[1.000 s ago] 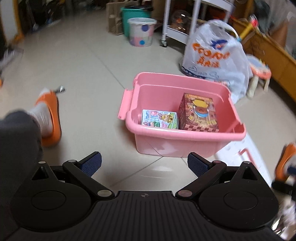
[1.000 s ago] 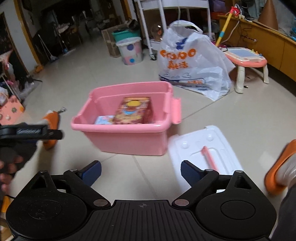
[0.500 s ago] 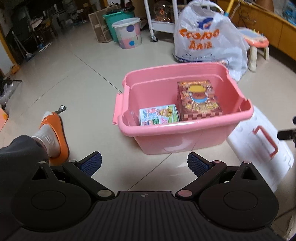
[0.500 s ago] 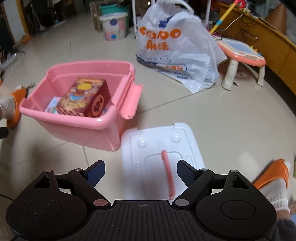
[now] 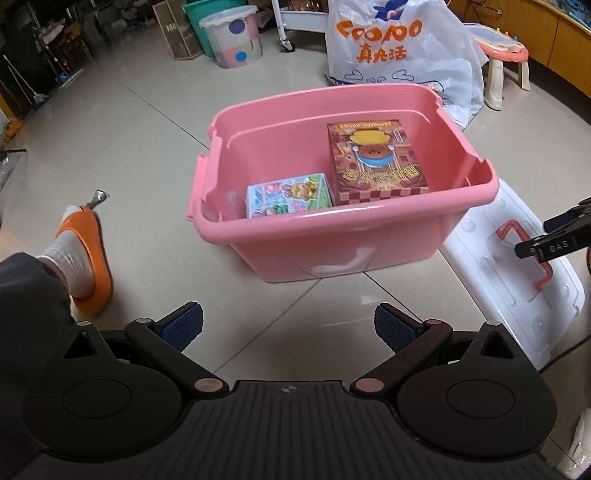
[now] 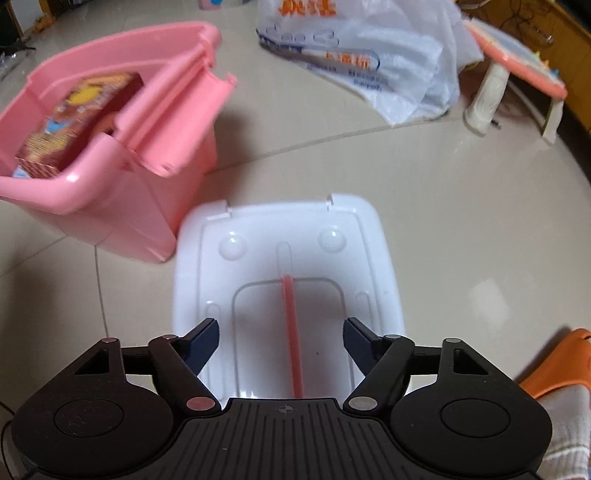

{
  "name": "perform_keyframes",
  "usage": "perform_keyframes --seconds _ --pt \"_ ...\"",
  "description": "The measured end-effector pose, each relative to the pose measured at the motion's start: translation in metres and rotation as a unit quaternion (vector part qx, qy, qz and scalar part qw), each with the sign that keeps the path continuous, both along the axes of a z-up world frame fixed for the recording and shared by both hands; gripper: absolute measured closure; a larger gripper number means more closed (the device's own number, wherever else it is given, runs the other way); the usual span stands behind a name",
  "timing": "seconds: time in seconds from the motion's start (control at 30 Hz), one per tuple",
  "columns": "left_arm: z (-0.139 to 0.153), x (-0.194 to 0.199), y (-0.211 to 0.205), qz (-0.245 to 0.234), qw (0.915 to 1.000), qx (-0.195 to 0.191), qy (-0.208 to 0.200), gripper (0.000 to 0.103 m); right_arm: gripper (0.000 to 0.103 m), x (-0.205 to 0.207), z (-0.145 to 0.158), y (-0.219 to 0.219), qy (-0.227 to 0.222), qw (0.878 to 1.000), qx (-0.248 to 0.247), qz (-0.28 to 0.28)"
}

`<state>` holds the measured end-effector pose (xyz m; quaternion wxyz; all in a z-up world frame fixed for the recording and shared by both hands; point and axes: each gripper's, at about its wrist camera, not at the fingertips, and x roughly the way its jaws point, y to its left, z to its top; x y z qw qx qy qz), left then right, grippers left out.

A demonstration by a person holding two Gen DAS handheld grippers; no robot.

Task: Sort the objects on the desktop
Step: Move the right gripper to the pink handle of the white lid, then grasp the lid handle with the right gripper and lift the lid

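Note:
A pink storage bin (image 5: pixel 332 236) stands on the tiled floor and holds a brown toy box (image 5: pixel 373 158) and a light blue toy box (image 5: pixel 288 195). Its white lid (image 6: pixel 288 258) with a pink handle (image 6: pixel 291 332) lies flat on the floor to the bin's right. My right gripper (image 6: pixel 280 343) is open, low over the lid, with the handle between its fingers. It shows at the right edge of the left wrist view (image 5: pixel 554 236). My left gripper (image 5: pixel 288 325) is open and empty in front of the bin (image 6: pixel 110 162).
A white plastic bag (image 5: pixel 402 48) lies behind the bin. A small pink-topped table (image 6: pixel 517 74) stands at the right. Buckets (image 5: pixel 232 33) and a cardboard box stand far back. The person's feet in orange slippers (image 5: pixel 88 254) rest on the left and right (image 6: pixel 554 362).
My right gripper has moved right and down from the bin to close over the white lid, straddling its handle. My left gripper has turned so the bin sits more centred.

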<state>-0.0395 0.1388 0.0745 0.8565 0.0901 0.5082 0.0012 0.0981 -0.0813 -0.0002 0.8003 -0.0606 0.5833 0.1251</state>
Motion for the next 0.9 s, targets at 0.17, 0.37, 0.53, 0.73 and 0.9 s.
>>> perform_keyframes --seconds 0.17,0.37,0.53,0.73,0.9 --pt "-0.002 0.003 -0.007 -0.016 0.9997 -0.018 0.009 0.002 0.066 0.006 -0.023 -0.004 0.032 0.999 -0.006 0.007" --pt "-0.004 0.004 -0.013 -0.023 0.9995 -0.021 0.01 0.002 0.097 0.003 -0.038 -0.002 0.05 0.999 -0.011 0.016" --pt "-0.006 0.003 -0.014 -0.027 0.9993 -0.02 0.014 0.002 0.097 -0.003 -0.038 -0.002 0.037 0.999 -0.017 0.013" --pt "-0.003 0.003 -0.015 -0.032 0.9993 -0.017 0.009 0.002 0.098 -0.013 -0.034 -0.004 0.033 0.999 -0.03 0.003" --pt "0.005 -0.002 -0.014 -0.039 0.9991 -0.017 -0.004 0.002 0.098 -0.026 -0.018 -0.019 0.025 0.998 -0.011 -0.048"
